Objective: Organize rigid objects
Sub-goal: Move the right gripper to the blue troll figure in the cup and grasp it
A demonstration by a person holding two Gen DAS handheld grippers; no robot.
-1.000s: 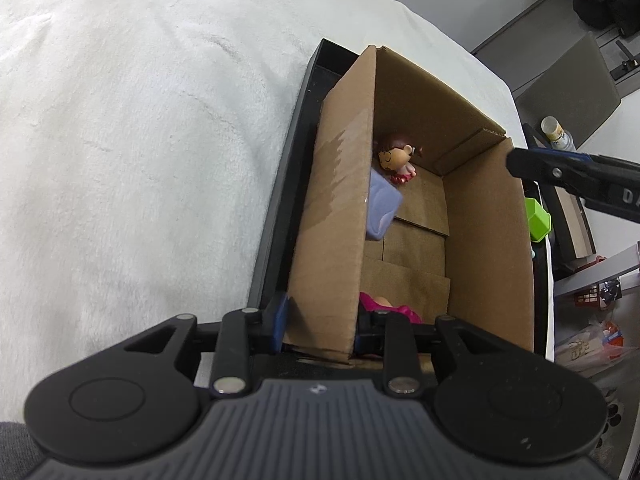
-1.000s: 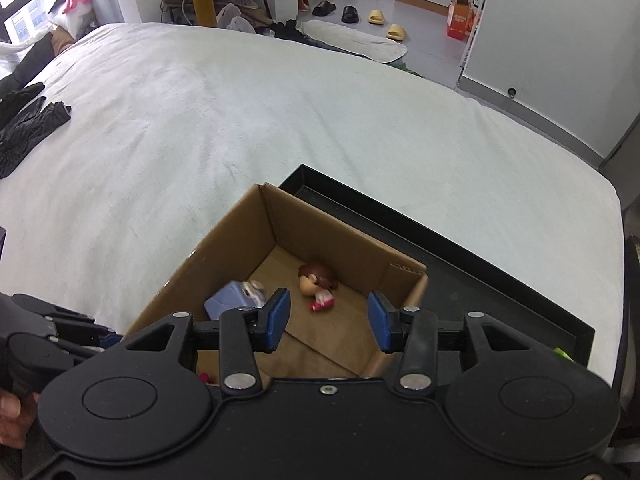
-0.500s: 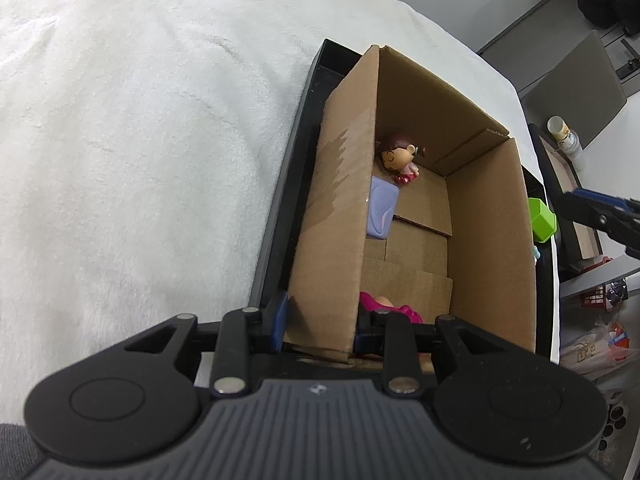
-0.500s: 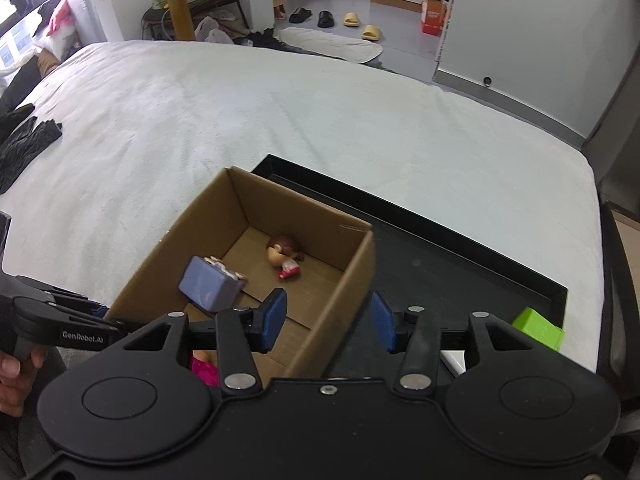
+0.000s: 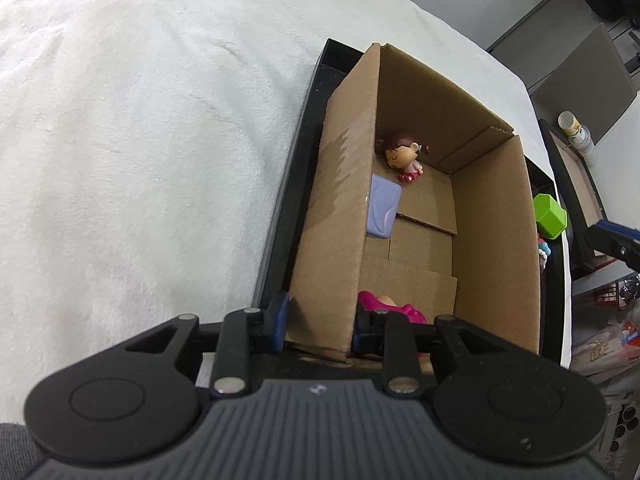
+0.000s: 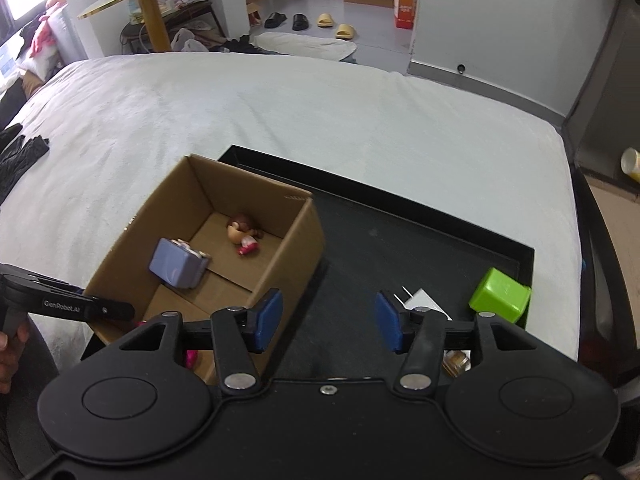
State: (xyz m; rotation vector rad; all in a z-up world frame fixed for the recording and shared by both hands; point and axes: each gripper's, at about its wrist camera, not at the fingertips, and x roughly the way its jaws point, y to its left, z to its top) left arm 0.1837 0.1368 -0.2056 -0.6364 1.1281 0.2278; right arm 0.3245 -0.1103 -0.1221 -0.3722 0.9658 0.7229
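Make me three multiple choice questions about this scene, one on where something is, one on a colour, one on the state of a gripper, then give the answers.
1. Where does the green block sit?
A. inside the cardboard box
B. on the black tray, outside the box
C. on the white blanket

2. What colour is the small case leaning on the wall inside the cardboard box?
A. lavender
B. orange
C. black

3. How does the left gripper stand?
A. wide open over the blanket
B. shut on the box's wall
C. shut on the doll

Answers:
1 B: the block rests at the black tray corner, apart from the box.
2 A: the lavender case shows in both views.
3 B: its pads clamp the near box wall from both sides.
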